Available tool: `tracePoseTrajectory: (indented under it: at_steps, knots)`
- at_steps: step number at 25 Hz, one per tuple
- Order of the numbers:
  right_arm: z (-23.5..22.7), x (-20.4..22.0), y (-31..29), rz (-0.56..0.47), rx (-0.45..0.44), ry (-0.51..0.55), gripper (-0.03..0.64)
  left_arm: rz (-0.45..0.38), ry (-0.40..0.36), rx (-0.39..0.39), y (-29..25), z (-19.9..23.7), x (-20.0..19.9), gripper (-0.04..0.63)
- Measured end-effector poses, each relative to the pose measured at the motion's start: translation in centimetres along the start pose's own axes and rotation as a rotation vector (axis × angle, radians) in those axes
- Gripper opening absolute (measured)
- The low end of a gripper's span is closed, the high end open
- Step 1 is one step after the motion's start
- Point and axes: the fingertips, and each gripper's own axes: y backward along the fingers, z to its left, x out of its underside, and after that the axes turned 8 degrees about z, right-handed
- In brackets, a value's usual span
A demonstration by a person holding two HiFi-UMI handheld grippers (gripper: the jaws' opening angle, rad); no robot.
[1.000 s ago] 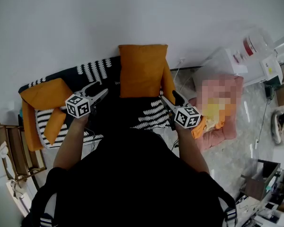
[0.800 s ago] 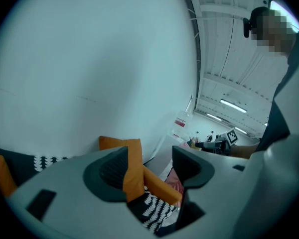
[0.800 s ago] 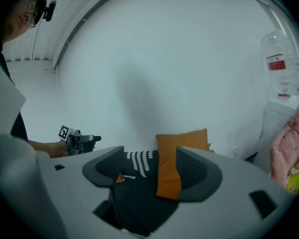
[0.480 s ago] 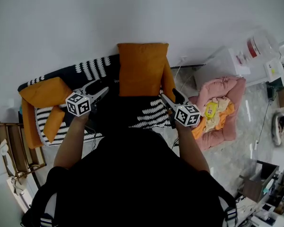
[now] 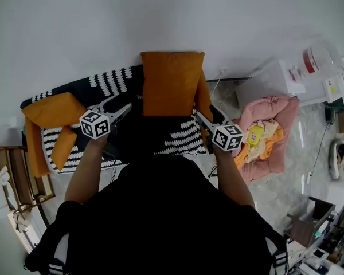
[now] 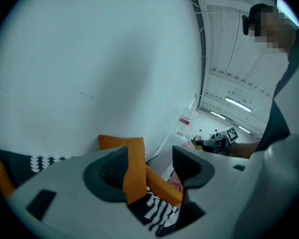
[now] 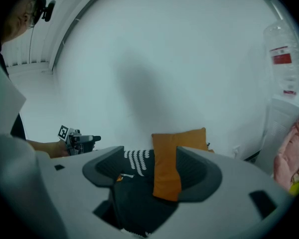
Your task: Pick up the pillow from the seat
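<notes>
Orange pillow: stands upright at the back of the seat, leaning on the white wall, just beyond and between the two grippers.
Seat: dark cover with a white leaf pattern; a second orange cushion lies at its left end.
Left gripper: jaws apart with nothing pressed between them; it sits beside the pillow's lower left, not touching it.
Right gripper: jaws also apart and empty; it is close to the pillow's lower right side, and no contact shows.
Likely handling: light, soft and squashy, not fragile; the woven cloth should give the pads friction, but held by one corner it would probably sag and swing.
Suggested hold: pinch each side edge at matching height, taking a deep bite of cloth and filling.
</notes>
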Motion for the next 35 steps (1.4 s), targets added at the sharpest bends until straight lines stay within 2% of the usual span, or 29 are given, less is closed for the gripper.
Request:
tracePoseTrajectory:
  at_steps: [35]
  knots:
    - [-7.9,-1.8,-5.1,0.085,-0.041,-0.027,0.331,0.028,0.067,-0.055,-7.3,2.3,-1.4,0.284]
